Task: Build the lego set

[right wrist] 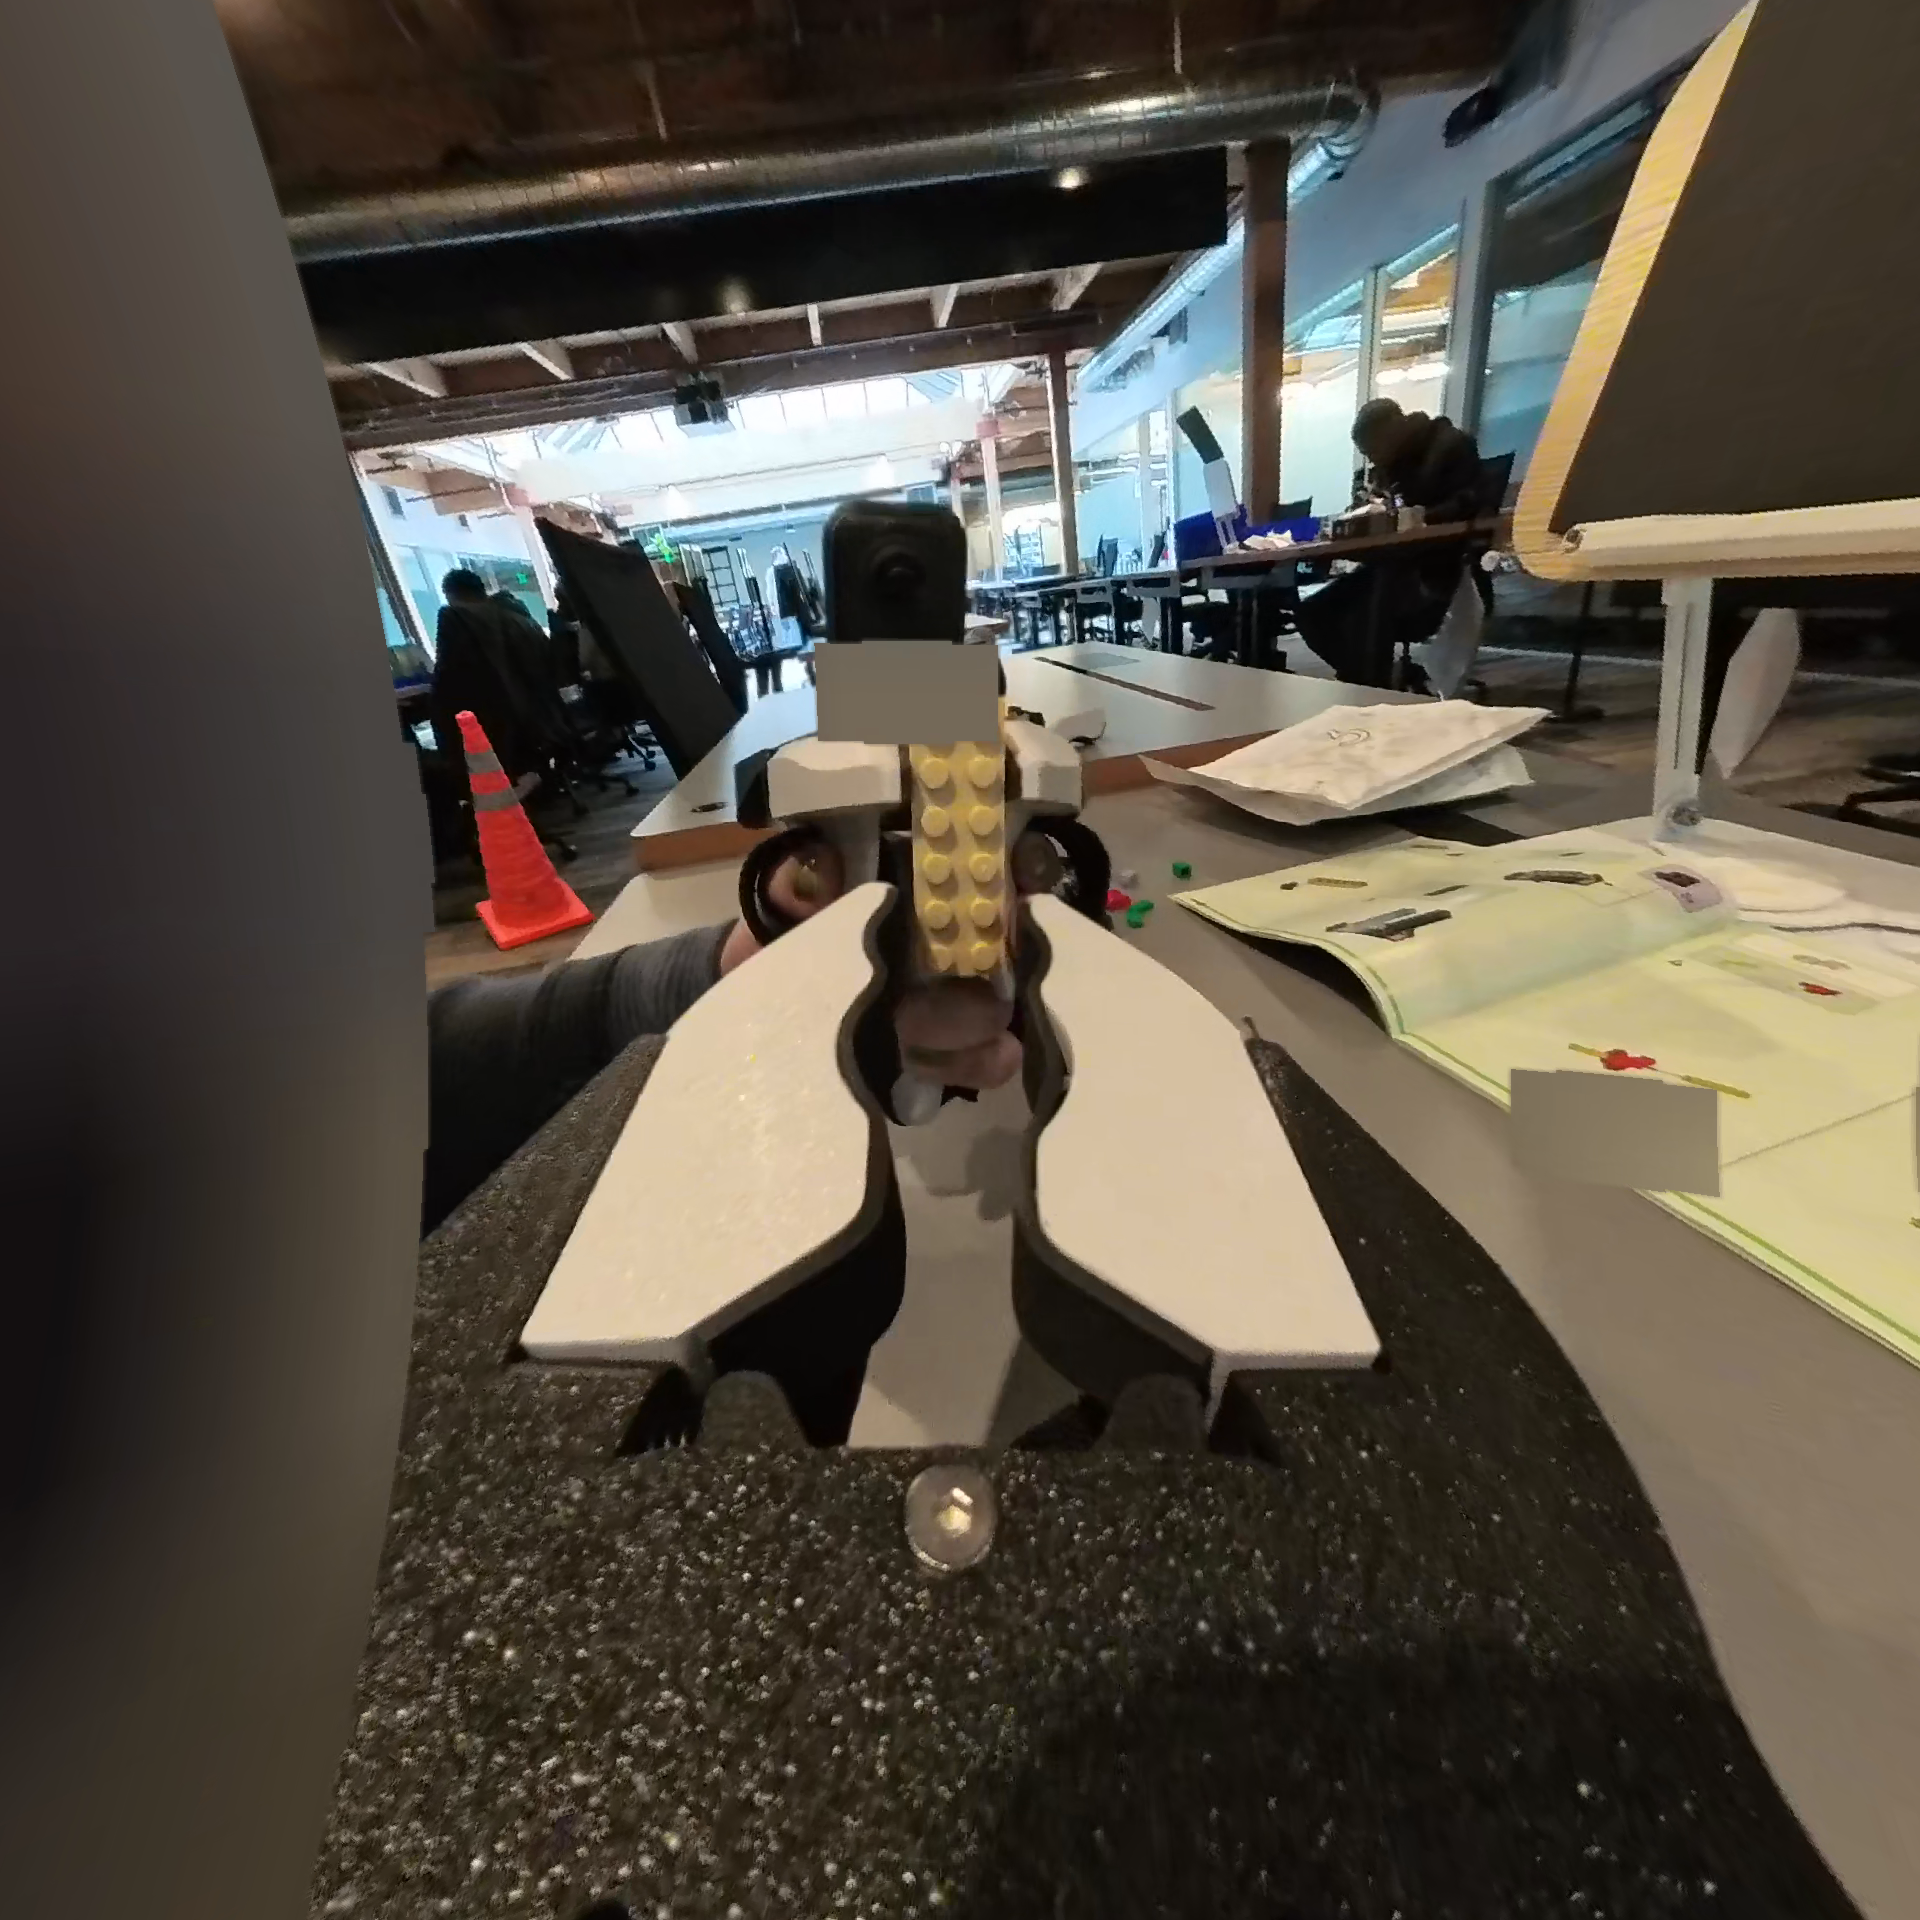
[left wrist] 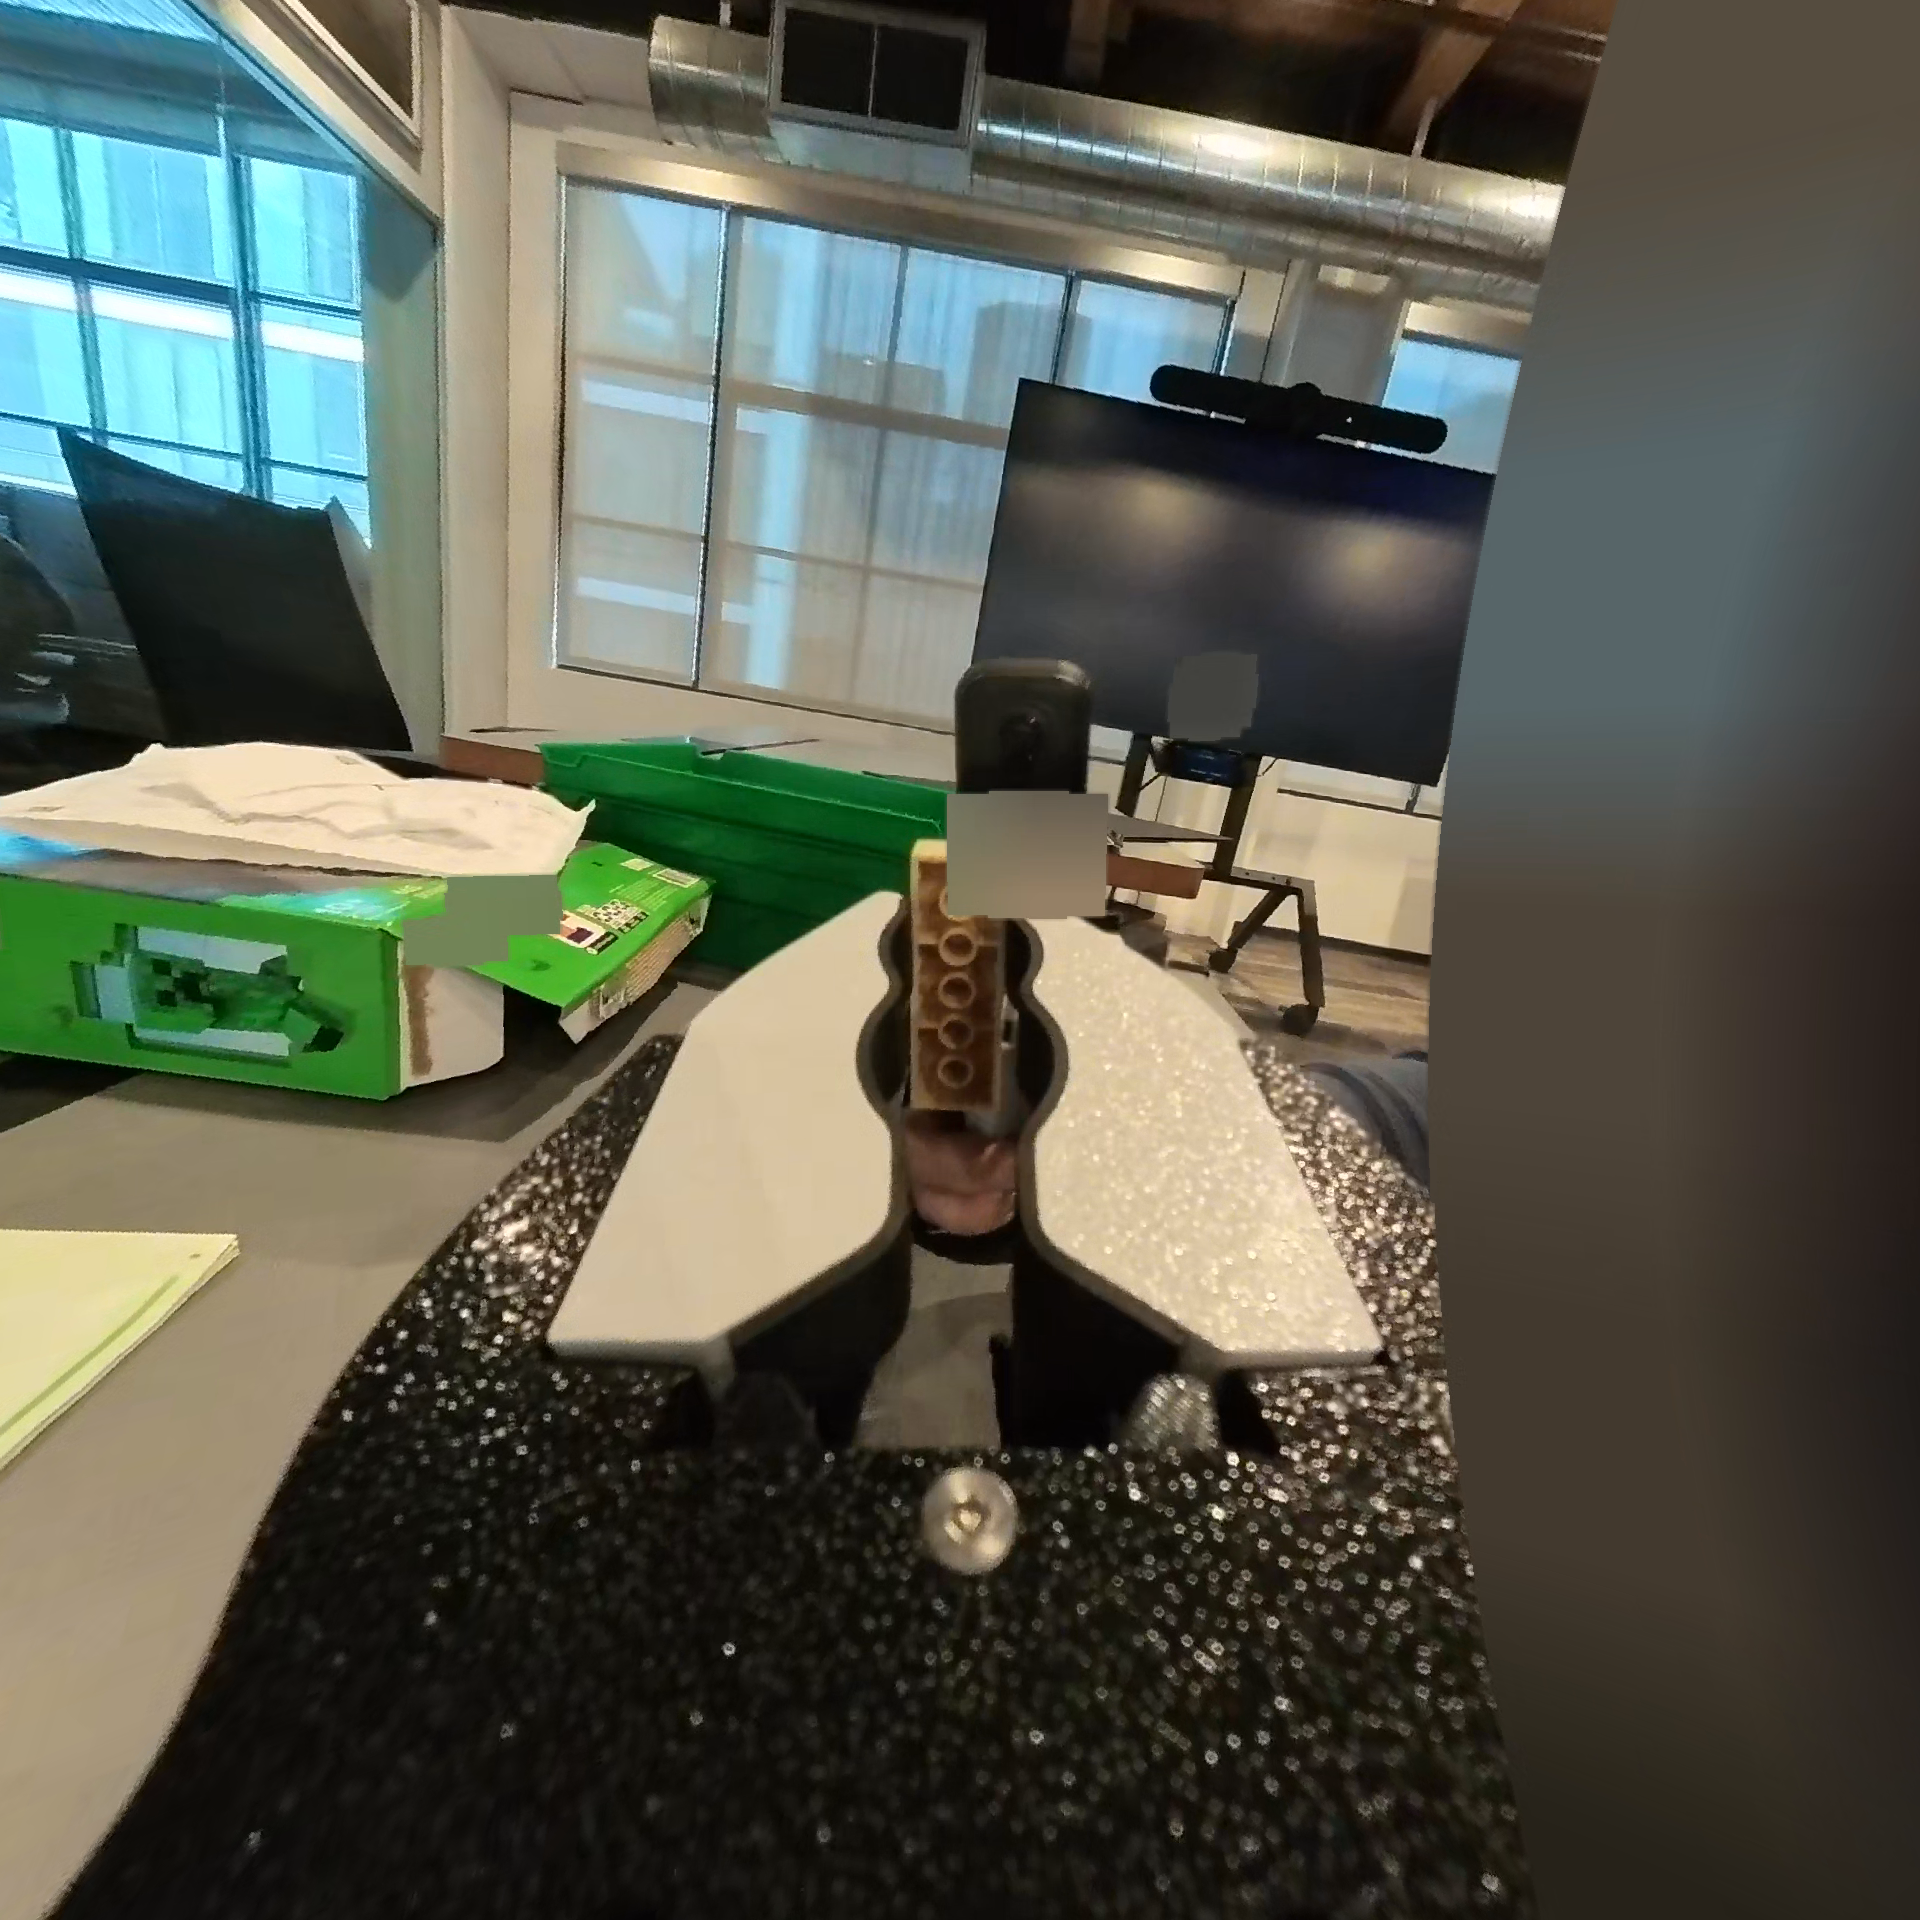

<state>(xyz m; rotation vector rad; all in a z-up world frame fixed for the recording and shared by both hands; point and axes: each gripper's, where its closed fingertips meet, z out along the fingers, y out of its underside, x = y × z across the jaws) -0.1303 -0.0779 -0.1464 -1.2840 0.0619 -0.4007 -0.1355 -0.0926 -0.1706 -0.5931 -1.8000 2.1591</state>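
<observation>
Left gripper (left wrist: 958,1013), pale grey fingers closed on a long tan studded plastic plate (left wrist: 954,1013), seen from its hollow underside and standing roughly upright between the tips. In the right wrist view the same plate (right wrist: 958,868) shows its yellow studded face; the right gripper (right wrist: 951,940) frames its lower end with the fingers drawn narrow, but contact with the plate cannot be told. The two grippers face each other, the plate between them and lifted clear of the grey tabletop (left wrist: 208,1174).

Beyond: a torn green cardboard box (left wrist: 208,971) under crumpled white paper bags (left wrist: 301,800), and a green plastic bin (left wrist: 748,821). To the right, an open pale green instruction booklet (right wrist: 1558,966) and small loose red and green bricks (right wrist: 1138,902).

Judged step: a hand-over or joining in mid-air. To do it well, hold one grip firm while the other seats squarely on the long edges, press straight along the stud axis, and release only once the second hold is secure.
</observation>
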